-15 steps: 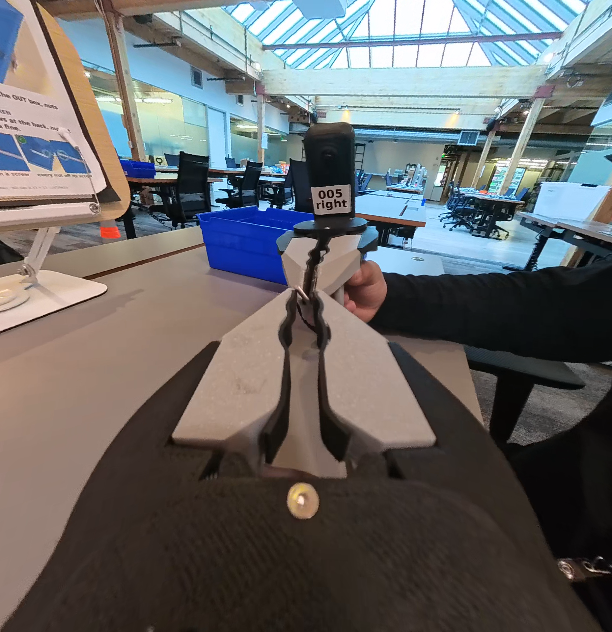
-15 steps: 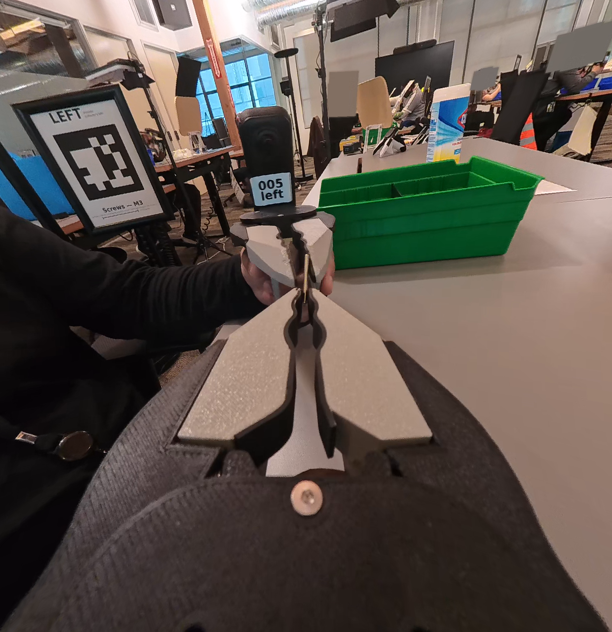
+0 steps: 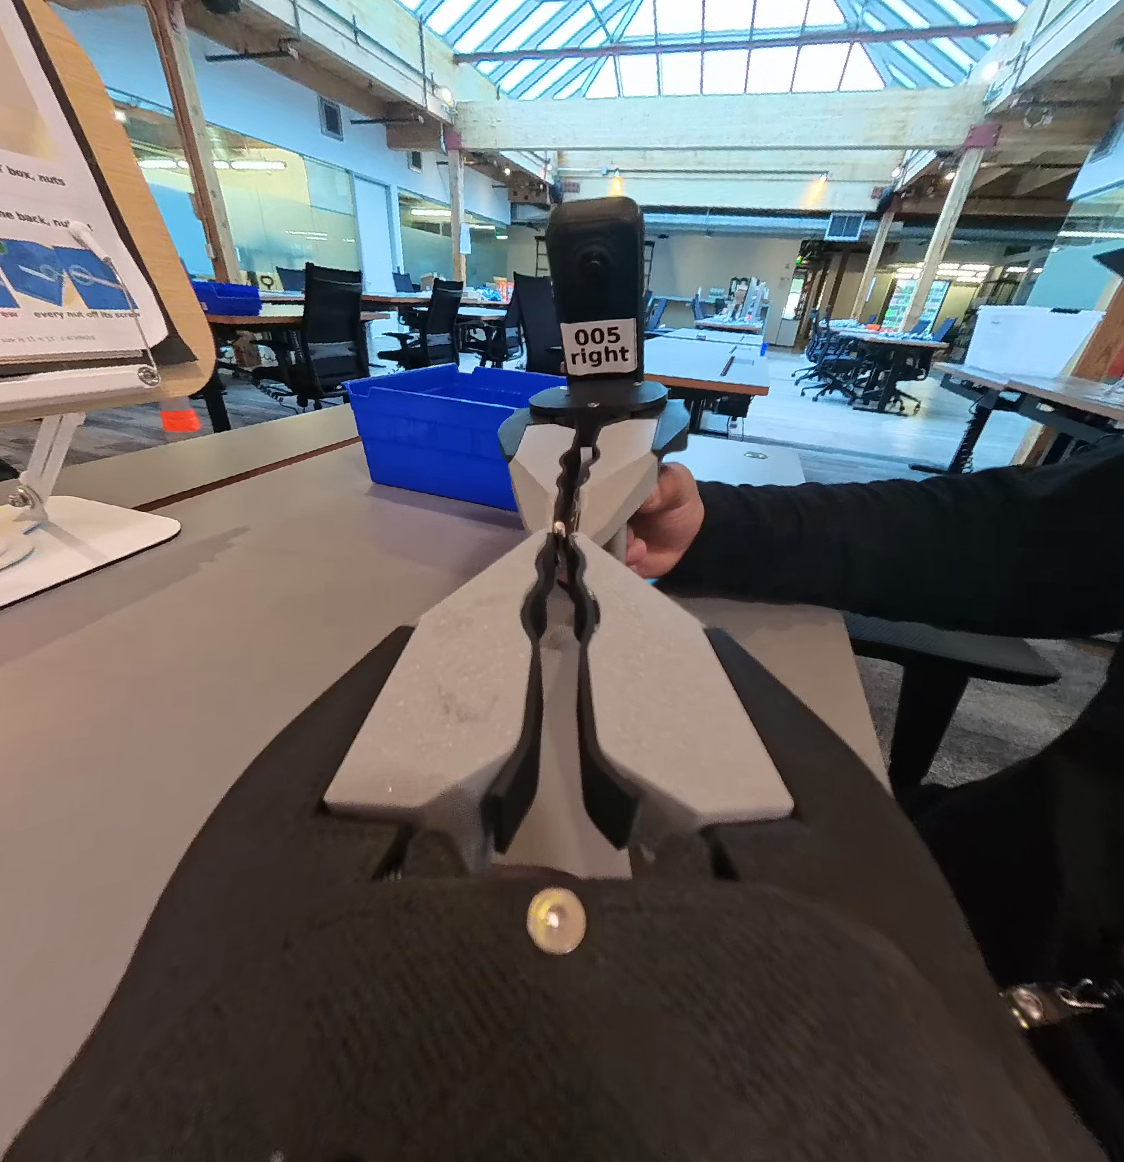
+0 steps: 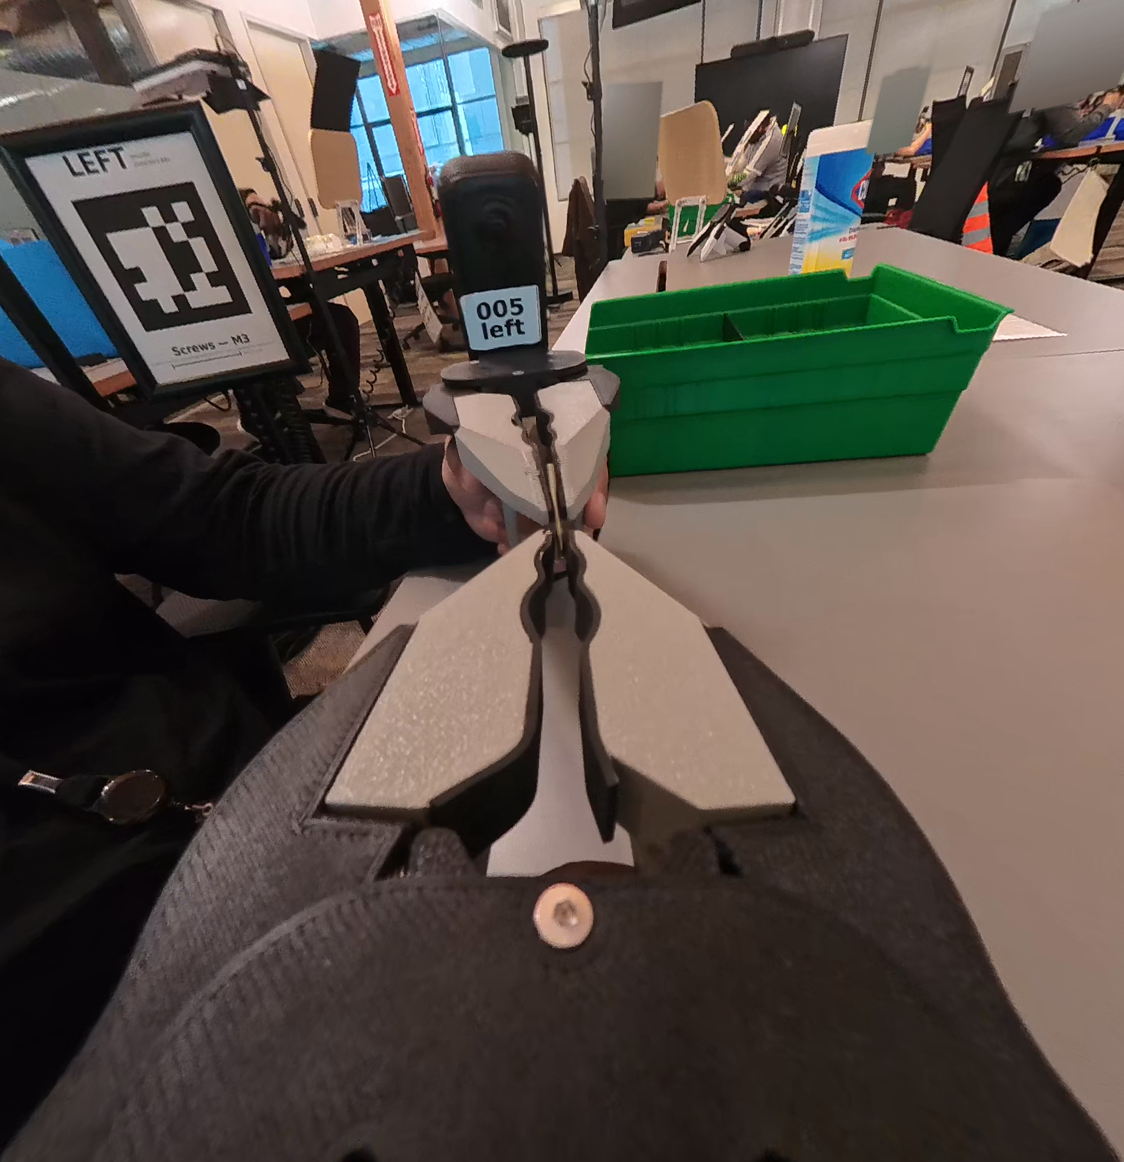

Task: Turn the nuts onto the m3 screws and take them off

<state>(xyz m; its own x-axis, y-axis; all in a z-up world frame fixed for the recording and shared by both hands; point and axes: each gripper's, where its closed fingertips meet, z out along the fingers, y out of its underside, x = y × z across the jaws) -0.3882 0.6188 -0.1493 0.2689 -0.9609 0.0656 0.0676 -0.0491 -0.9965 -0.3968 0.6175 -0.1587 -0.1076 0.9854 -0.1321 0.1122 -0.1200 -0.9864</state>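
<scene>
My two grippers meet tip to tip above the near edge of the grey table (image 4: 861, 629). The left gripper (image 3: 558, 548) is shut on a thin brass-coloured M3 screw (image 4: 551, 487); the screw runs down between its fingers in the right wrist view, where that gripper (image 4: 556, 520) faces me. The right gripper (image 4: 556, 546) is shut at the screw's end on a small metal nut (image 3: 557, 527). In the left wrist view the right gripper (image 3: 563, 517) faces me, held by a hand. The nut is tiny and mostly hidden by the pads.
A blue bin (image 3: 434, 434) stands behind the right gripper. A green divided bin (image 4: 779, 402) stands behind the left gripper, with a wipes canister (image 4: 830, 201) beyond it. A document stand (image 3: 56, 251) and a framed marker sign (image 4: 151, 251) flank the table. A black chair (image 3: 949, 654) is beside it.
The tips stay together on the screw and nut. The left gripper has tilted slightly as seen from the right wrist view; both views have shifted a little.
</scene>
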